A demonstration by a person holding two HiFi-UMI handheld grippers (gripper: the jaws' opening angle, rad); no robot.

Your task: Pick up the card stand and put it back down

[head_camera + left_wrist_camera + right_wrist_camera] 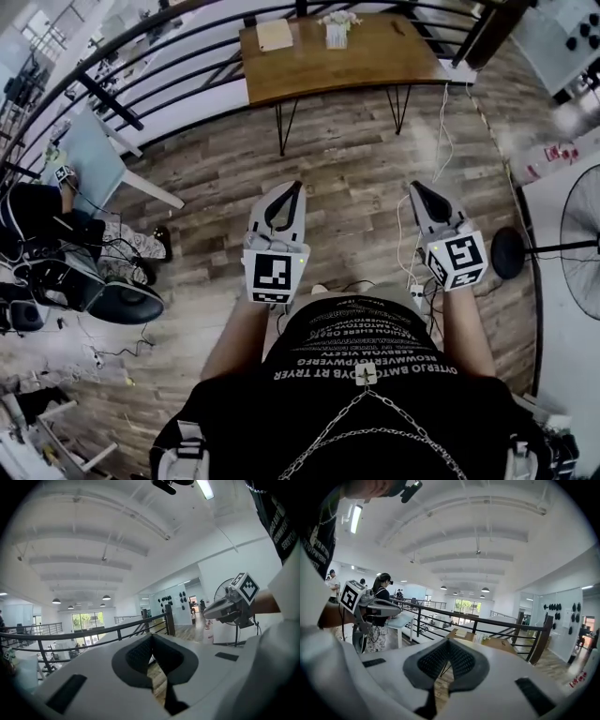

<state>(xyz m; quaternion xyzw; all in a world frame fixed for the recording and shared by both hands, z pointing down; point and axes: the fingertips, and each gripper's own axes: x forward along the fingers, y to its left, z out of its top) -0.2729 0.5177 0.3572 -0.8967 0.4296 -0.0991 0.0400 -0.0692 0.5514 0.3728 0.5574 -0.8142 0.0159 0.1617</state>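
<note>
Currently both tools are empty and closed: the left gripper (pixel 297 187) and the right gripper (pixel 416 187) are held out in front of your waist, each with its jaws pressed together and nothing between them. The card stand (pixel 337 34) is well apart from you — on the wooden table (pixel 394 56) across the plank floor (pixel 347 159). It sits toward the table's far edge, just right of a tan pad (pixel 275 35), on the side nearest the black railing (pixel 110 101).

What could go wrong, as a judgement: if you arrive with the jaws unopened, you will nudge the stand instead of gripping it. It looks light, so a push may tip it or slide it toward the railing side. A white cable (pixel 442 131) trails over the floor on your right and could catch a foot on the walk over.

The stand appears as a small white upright piece with a pale, flower-like cluster at its top. From here it is too small to make out any card or slot.
</note>
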